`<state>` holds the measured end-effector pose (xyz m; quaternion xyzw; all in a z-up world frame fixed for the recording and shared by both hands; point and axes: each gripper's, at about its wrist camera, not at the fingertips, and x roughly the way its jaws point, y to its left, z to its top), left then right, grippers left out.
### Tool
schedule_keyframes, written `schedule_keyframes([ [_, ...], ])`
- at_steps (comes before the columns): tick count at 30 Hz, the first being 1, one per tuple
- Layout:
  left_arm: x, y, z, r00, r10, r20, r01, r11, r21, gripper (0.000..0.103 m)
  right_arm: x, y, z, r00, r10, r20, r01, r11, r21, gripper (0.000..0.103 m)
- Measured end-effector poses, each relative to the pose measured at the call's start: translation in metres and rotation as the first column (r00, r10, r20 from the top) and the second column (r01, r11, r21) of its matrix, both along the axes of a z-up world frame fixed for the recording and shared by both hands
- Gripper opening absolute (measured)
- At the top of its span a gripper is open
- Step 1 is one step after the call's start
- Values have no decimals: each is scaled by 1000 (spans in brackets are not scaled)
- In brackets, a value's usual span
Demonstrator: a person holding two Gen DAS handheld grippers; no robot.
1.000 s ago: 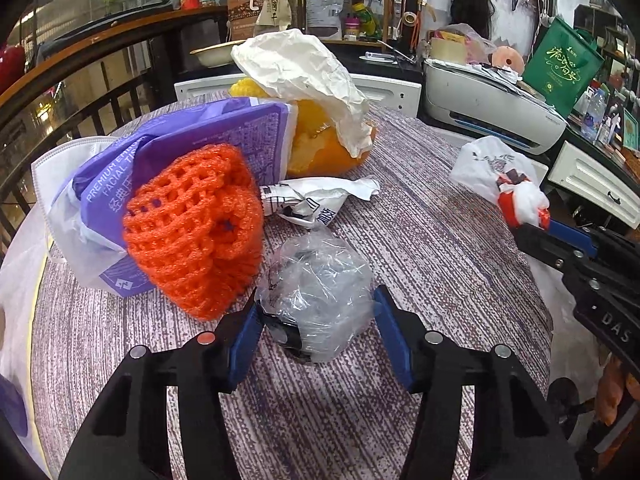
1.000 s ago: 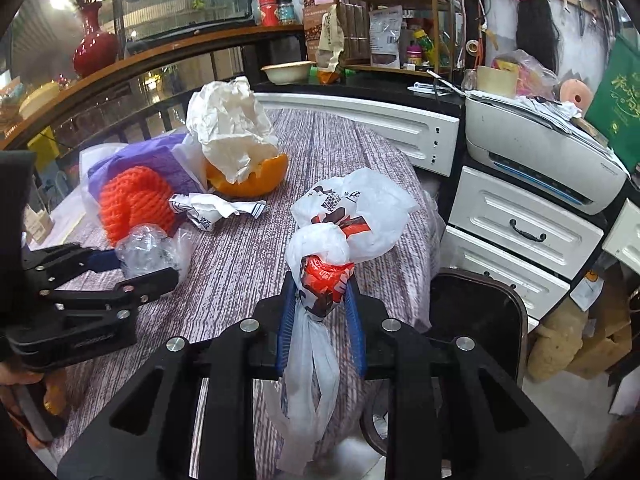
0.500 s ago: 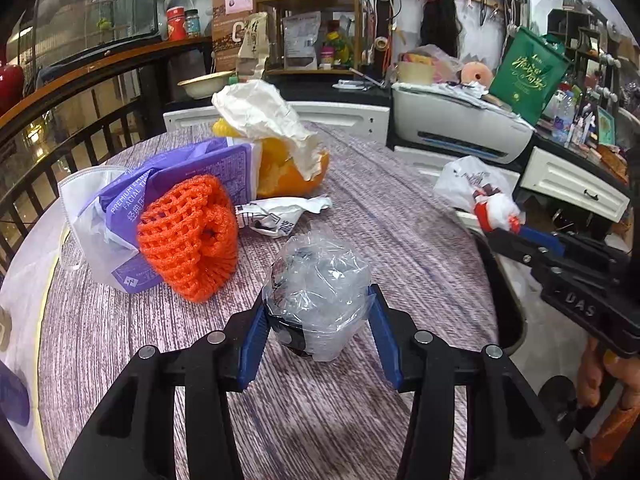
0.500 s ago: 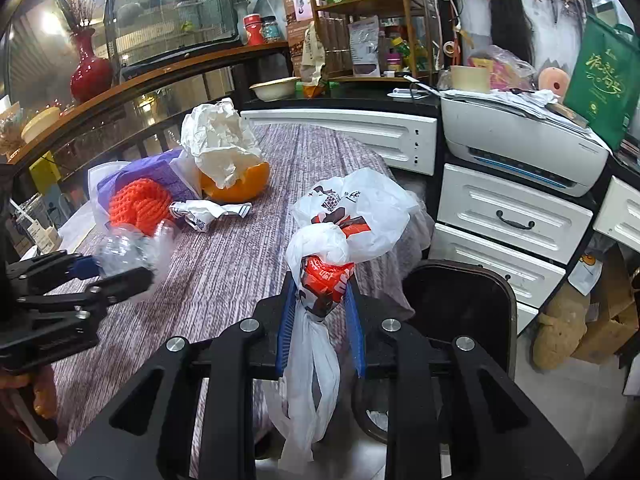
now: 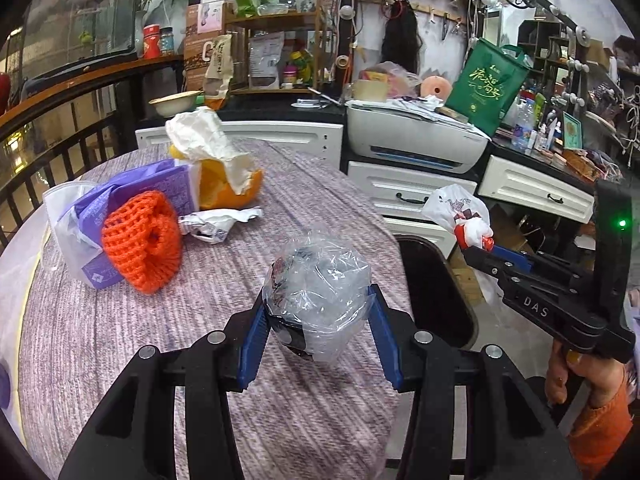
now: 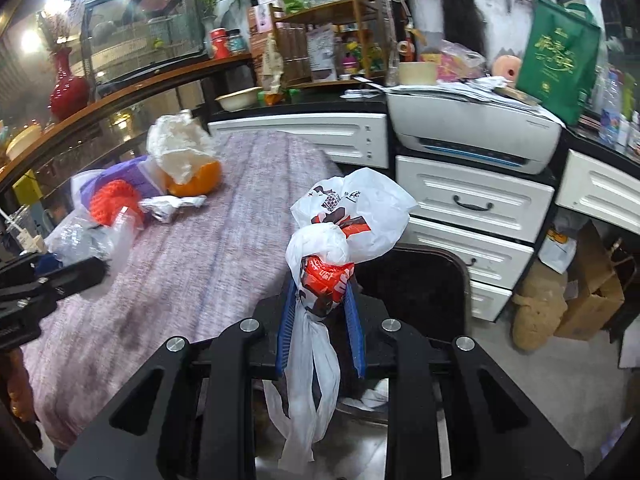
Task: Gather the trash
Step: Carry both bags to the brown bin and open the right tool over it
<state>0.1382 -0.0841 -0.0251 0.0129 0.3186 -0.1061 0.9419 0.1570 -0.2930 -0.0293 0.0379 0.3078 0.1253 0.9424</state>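
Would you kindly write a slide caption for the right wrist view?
Right gripper clamps a knotted white plastic bag above a black bin beside the table.

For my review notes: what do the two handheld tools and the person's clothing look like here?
Both tools are matte black, angular frames with triangular cut-outs and round silver bolt heads. Each finger carries a ribbed blue pad on its inner face. Seen from the left wrist view, the right tool bears white "DAS" lettering on its side and a small green light on an upright black post. The hand gripping it emerges from an orange sleeve. No cables show.
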Motion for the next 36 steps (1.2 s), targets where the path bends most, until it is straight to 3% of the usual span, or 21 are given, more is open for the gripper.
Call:
schedule_keyframes([
  [13,9,-42,3,996,-83,10,83,996,9,47,35,-51,-43,985,-137,-102,137,991,-7,25],
  [28,18,-72,-7,990,-140,-14,140,989,35,47,98,-60,-112,946,-197,-259,199,980,-19,25],
  [30,19,-73,-9,989,-143,-22,144,989,32,47,101,-60,-119,941,-207,-268,210,978,-20,33],
  [33,21,-74,-10,989,-145,-32,146,989,29,47,100,-61,-123,938,-216,-273,221,975,-11,59],
  [36,22,-76,-12,988,-149,-36,150,988,29,47,94,-61,-120,941,-222,-256,222,975,-27,60],
])
